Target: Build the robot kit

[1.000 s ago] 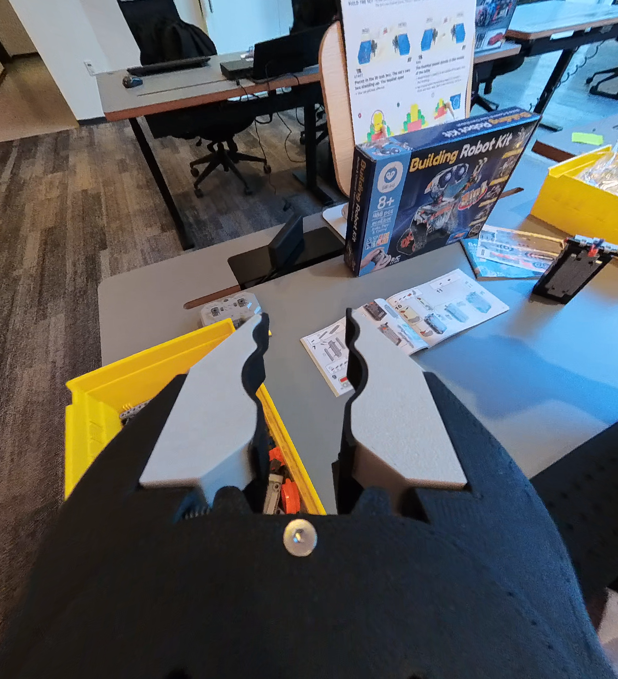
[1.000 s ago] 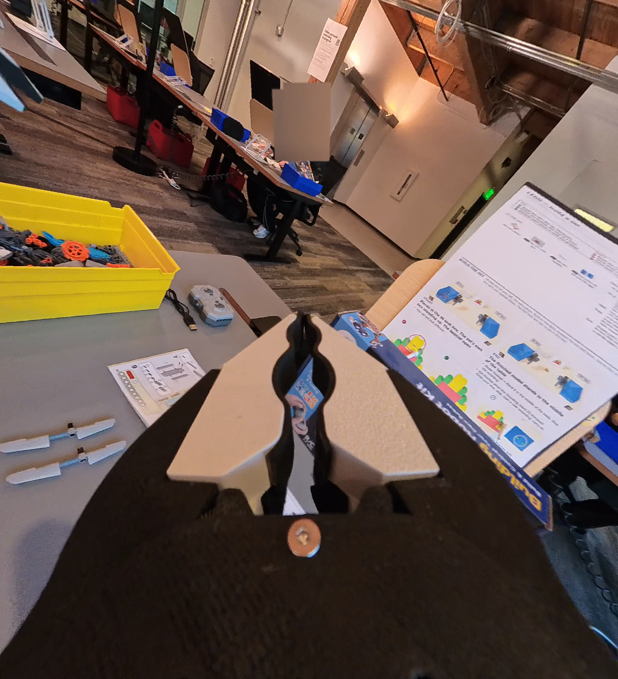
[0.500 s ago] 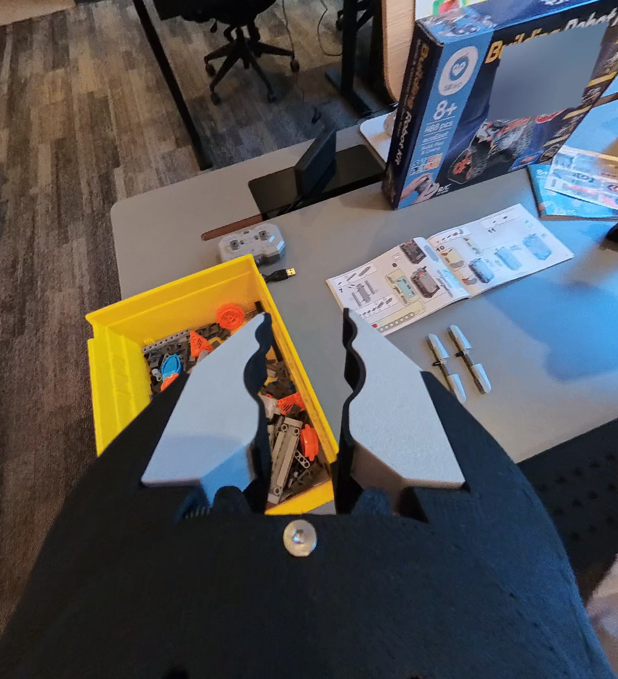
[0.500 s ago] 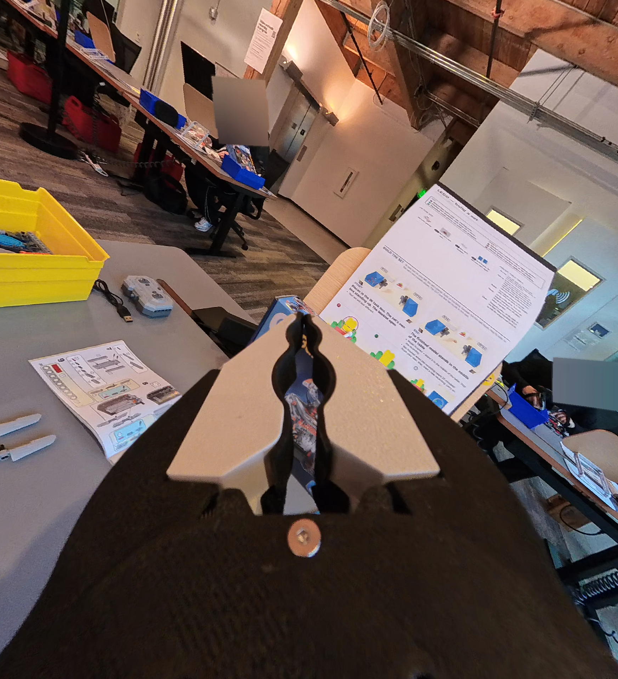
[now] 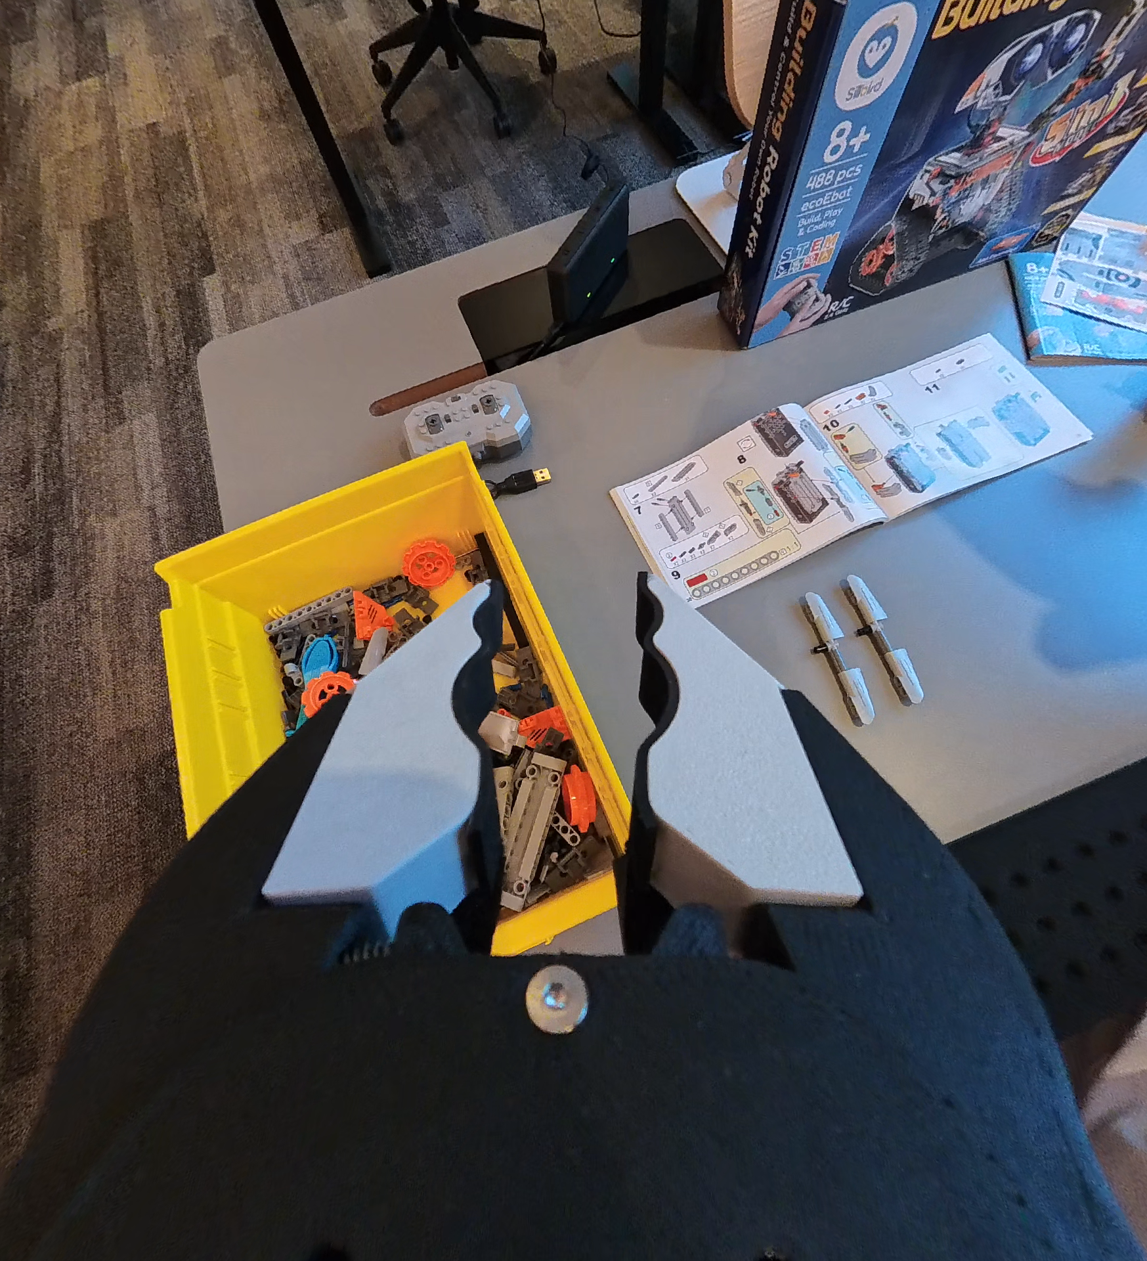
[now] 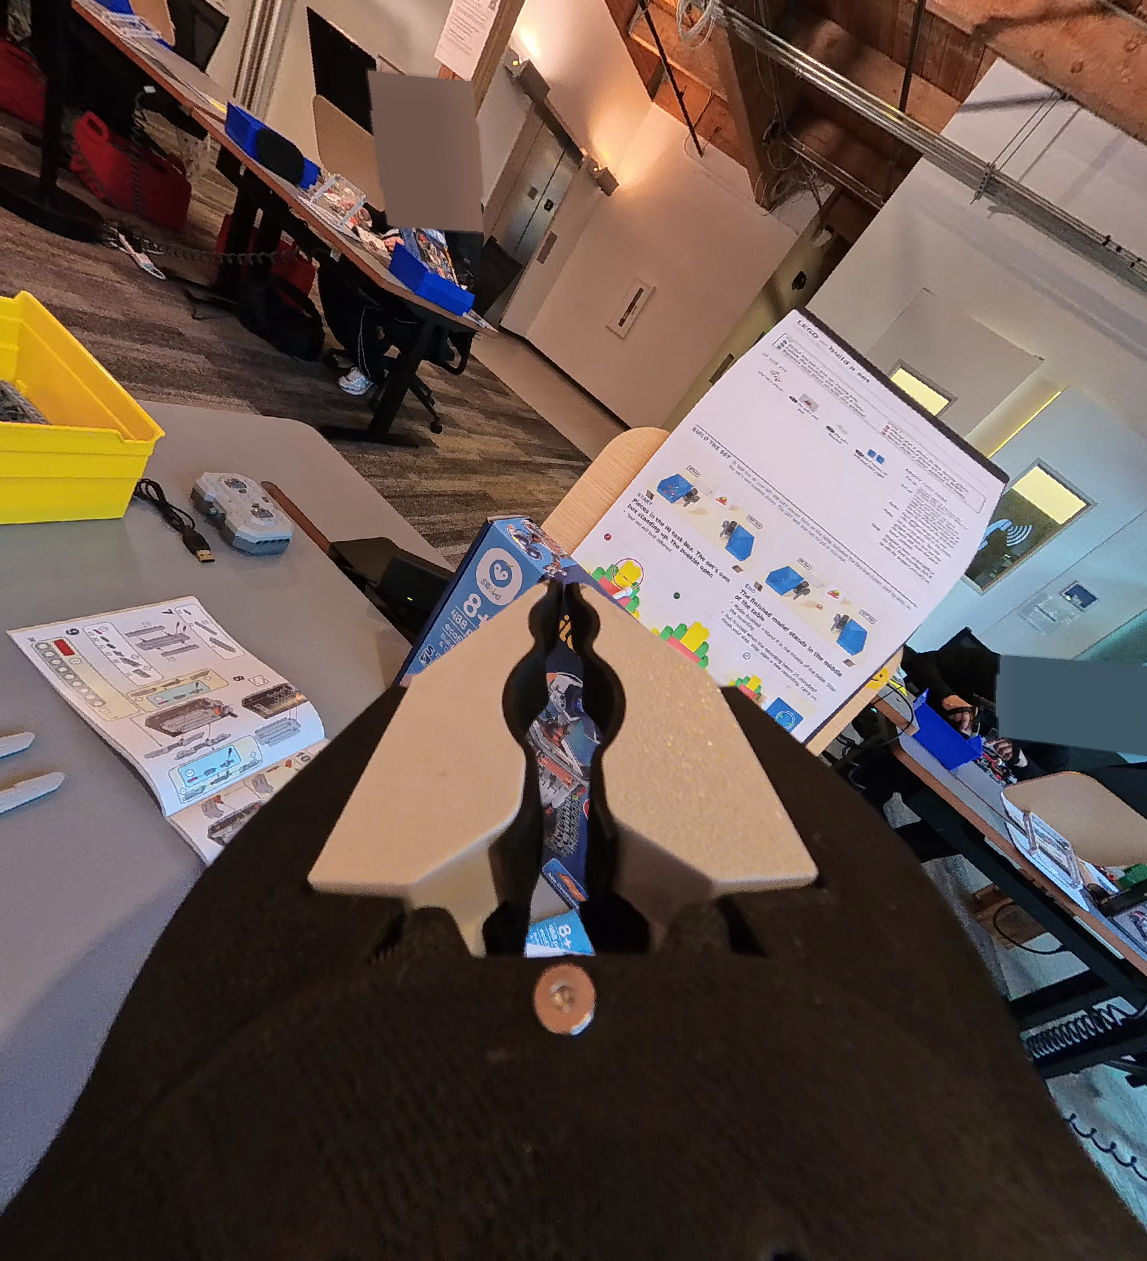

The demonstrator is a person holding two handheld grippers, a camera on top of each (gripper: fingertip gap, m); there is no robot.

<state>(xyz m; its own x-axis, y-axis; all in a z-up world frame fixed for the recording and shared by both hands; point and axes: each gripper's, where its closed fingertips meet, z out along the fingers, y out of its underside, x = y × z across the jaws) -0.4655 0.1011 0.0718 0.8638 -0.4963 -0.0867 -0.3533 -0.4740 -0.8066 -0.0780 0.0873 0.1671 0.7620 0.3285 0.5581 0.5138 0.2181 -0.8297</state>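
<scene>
Movement first: the left gripper [image 5: 563, 593] has tipped further down and closer than a second ago, so the yellow bin [image 5: 216, 682] that was half hidden under its fingers now lies open in the lower left of the left wrist view, full of grey, black and orange building pieces [image 5: 529, 778]. Its jaws stand apart, as before, holding nothing, with the bin's right wall showing in the gap between them. The two grey rod pieces [image 5: 860, 648], out of sight a second ago, now lie side by side right of centre, just below the open instruction booklet [image 5: 843, 471]. The toy box [image 5: 898, 157] has slid to the upper right corner and is cut off by the frame edge.

Over on the right gripper [image 6: 562, 587], the fingers are closed together at the tips, same as earlier, with nothing clamped; only the toy box [image 6: 482, 600] shows through the wavy slot behind them. This view has swung up and right: the bin [image 6: 45, 471] has drifted to the left edge, and the printed instruction sheet on its board [image 6: 795, 546] sits more central.

Only the left wrist view looks into the bin. Only the right wrist view shows the sheet, the far desks and the ceiling beams. Both catch the grey remote [image 5: 465, 426] [image 6: 243, 512] and the black cable [image 5: 523, 482] [image 6: 175, 522] beside it on the grey table [image 5: 325, 382].
</scene>
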